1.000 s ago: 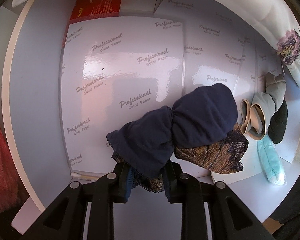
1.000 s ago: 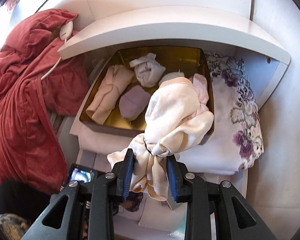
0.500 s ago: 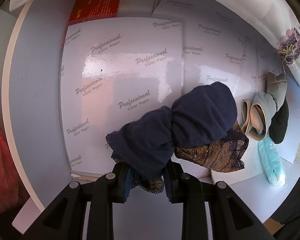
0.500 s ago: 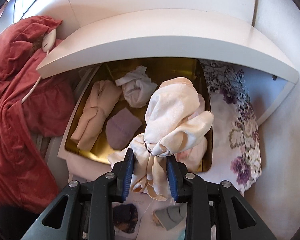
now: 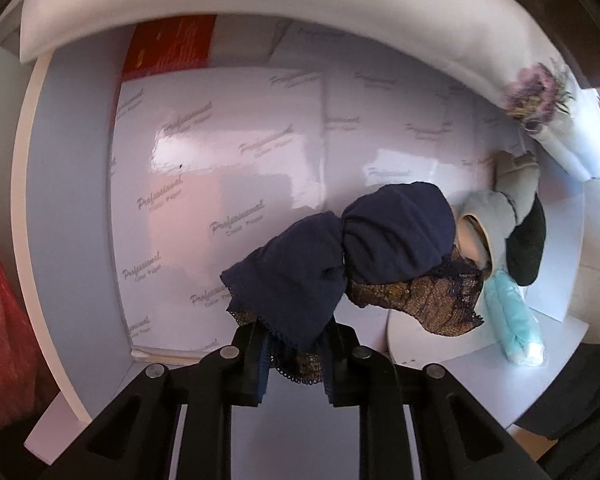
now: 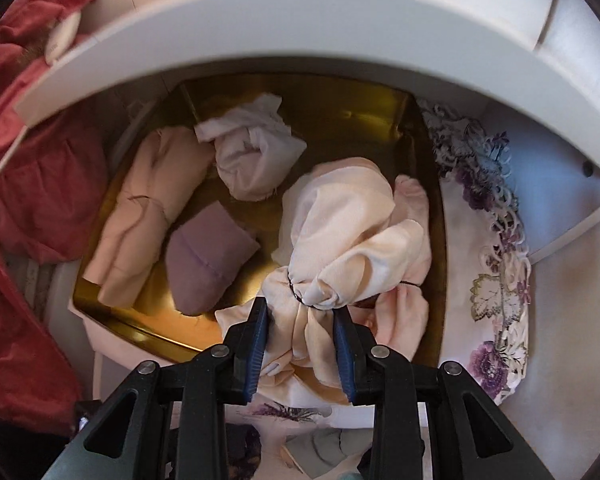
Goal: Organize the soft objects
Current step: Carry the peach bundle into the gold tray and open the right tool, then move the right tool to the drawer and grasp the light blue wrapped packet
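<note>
My left gripper [image 5: 294, 354] is shut on a navy cloth bundle with brown lace [image 5: 364, 256], held above glossy white paper sheets [image 5: 220, 184]. A grey and beige bundle [image 5: 496, 220], a black bundle [image 5: 530, 240] and a light blue roll [image 5: 512, 316] lie to its right. My right gripper [image 6: 302, 344] is shut on a cream cloth bundle tied with a band [image 6: 348, 236], held over the right half of a gold tray [image 6: 340, 120]. In the tray lie a peach bundle [image 6: 140, 216], a white bundle [image 6: 252, 156] and a mauve bundle [image 6: 208, 256].
A white shelf [image 6: 300, 44] overhangs the tray. A floral embroidered cloth [image 6: 496, 264] lies right of the tray. Red fabric [image 6: 24, 184] hangs at the left. In the left wrist view a red box [image 5: 168, 46] stands at the back, and a floral white cloth [image 5: 556, 120] at the right.
My right gripper has moved forward and down with the cream bundle, over the tray under the shelf. My left gripper has shifted a little with the navy bundle.
</note>
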### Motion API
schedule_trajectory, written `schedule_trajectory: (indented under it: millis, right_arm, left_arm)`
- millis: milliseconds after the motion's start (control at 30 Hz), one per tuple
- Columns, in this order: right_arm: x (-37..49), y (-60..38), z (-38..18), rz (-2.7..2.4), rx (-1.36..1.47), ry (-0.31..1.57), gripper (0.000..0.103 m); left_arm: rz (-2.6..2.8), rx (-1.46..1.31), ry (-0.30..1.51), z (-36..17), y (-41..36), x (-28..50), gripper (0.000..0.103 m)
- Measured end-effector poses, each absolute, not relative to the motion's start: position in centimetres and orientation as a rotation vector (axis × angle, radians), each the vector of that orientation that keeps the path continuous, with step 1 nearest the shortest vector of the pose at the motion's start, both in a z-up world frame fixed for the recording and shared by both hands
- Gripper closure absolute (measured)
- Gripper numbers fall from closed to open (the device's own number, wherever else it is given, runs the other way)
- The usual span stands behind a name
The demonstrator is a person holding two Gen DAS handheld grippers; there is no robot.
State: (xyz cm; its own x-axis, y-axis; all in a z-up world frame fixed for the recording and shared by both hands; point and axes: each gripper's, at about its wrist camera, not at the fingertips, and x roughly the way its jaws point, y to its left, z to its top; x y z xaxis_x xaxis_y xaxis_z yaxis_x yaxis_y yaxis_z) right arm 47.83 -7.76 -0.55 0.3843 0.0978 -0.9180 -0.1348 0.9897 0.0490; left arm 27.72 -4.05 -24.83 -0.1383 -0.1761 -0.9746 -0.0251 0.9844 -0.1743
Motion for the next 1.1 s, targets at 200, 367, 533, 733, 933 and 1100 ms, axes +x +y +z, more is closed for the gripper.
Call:
schedule_trajectory:
  millis: [200, 367, 533, 733, 933, 1100]
  right_arm:
    - [48.5, -7.4, -3.1, 0.15, -0.053, 1.224, 0.072]
    - [48.6, -7.8, -3.6, 0.154, -0.022, 1.232, 0.068]
    - [48.4, -8.7, -2.6, 0.172, 0.035, 1.204, 0.057]
    - [46.5, -9.6, -0.7, 0.187, 0.084, 1.149, 0.044]
    - [43.2, -11.6, 1.0, 0.165, 0.163, 1.106, 0.038]
    - [39.6, -14.4, 0.0, 0.108, 0.205, 1.149, 0.032]
  left_arm:
    - [-0.132, -0.162, 1.718, -25.0, -3.7, 27.8, 0.084]
    - [-0.14, -0.185, 1.706, -24.6, -3.6, 27.6, 0.084]
    - [-0.15, -0.212, 1.68, -23.7, -3.1, 27.5, 0.084]
    - [-0.156, -0.223, 1.651, -22.5, -2.5, 27.3, 0.084]
    - [-0.159, -0.243, 1.617, -21.3, -1.7, 27.2, 0.084]
    - [-0.169, -0.248, 1.581, -20.3, -1.1, 26.8, 0.084]
